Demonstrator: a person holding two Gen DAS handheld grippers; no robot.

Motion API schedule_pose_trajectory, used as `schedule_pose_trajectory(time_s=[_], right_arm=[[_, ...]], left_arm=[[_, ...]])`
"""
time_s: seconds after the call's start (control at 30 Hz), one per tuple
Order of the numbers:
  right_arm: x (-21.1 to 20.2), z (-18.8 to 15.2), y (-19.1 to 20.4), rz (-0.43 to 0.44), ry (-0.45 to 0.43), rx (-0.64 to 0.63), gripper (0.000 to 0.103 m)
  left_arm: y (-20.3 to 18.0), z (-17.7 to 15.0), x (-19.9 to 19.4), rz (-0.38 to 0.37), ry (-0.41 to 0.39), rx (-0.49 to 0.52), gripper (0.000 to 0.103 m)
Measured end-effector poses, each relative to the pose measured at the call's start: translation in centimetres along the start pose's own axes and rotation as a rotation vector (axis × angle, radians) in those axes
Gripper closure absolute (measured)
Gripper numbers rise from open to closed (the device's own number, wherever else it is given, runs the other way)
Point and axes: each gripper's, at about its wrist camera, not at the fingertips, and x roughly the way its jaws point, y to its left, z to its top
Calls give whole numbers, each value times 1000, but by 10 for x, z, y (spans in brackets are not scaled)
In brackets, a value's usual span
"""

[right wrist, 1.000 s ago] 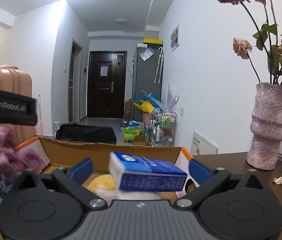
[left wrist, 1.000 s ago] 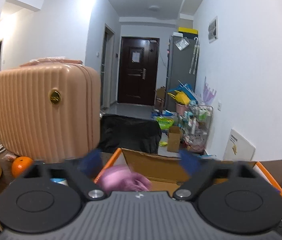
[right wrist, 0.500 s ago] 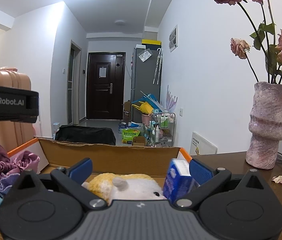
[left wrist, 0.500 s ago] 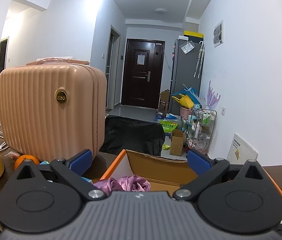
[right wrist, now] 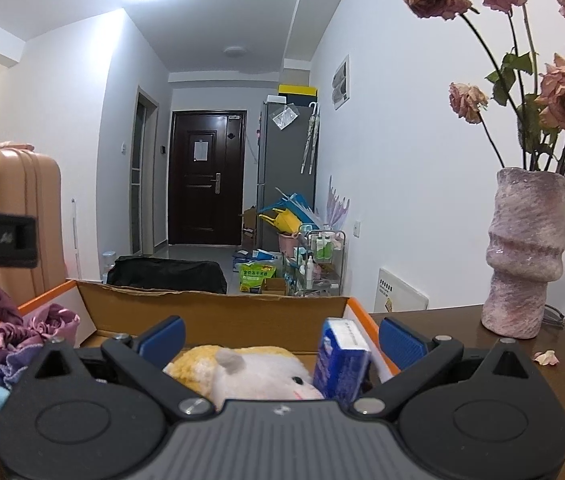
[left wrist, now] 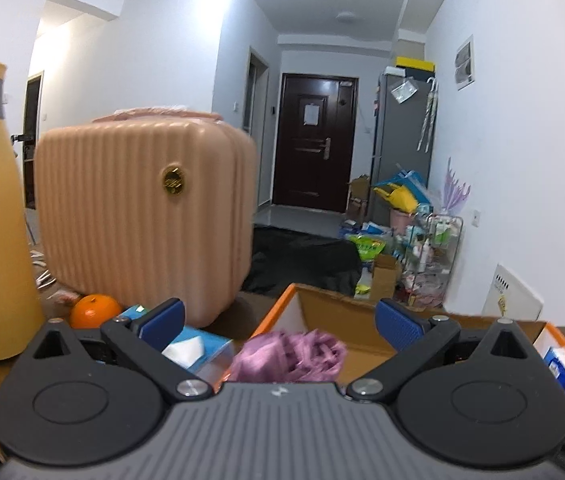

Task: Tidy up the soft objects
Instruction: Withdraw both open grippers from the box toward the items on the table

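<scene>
Hallway room, brown table [right wrist: 462, 320]. Cardboard box [right wrist: 210, 312] is holding plush toy [right wrist: 250, 368], blue tissue pack [right wrist: 342, 364], purple cloth [left wrist: 294, 354]. Left gripper [left wrist: 278, 320] and right gripper [right wrist: 280, 338] are both hanging apart, empty. Risk: pack at 3 o'clock of the plush is leaning and may topple if nudged.

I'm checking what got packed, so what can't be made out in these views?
- Orange-edged cardboard box floor: both views, hidden by claw bodies.
- Yellow-and-white plush hamster: right view, lower body behind right claw.
- Purple satin cloth: left view, blurred, bottom hidden by left claw.
- Blue tissue pack: print unreadable.
</scene>
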Motion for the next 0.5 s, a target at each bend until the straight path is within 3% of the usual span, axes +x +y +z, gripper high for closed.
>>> schedule_pose_trajectory(time_s=[0.27,0.5], right_arm=[[-28,-6,-16,-30,-12,7,0],[-61,-12,-28,-44,-23,5,0]], left_arm=[[26,-12,-17,25,44,-18,0],[36,-29,-45,17,40,29,0]])
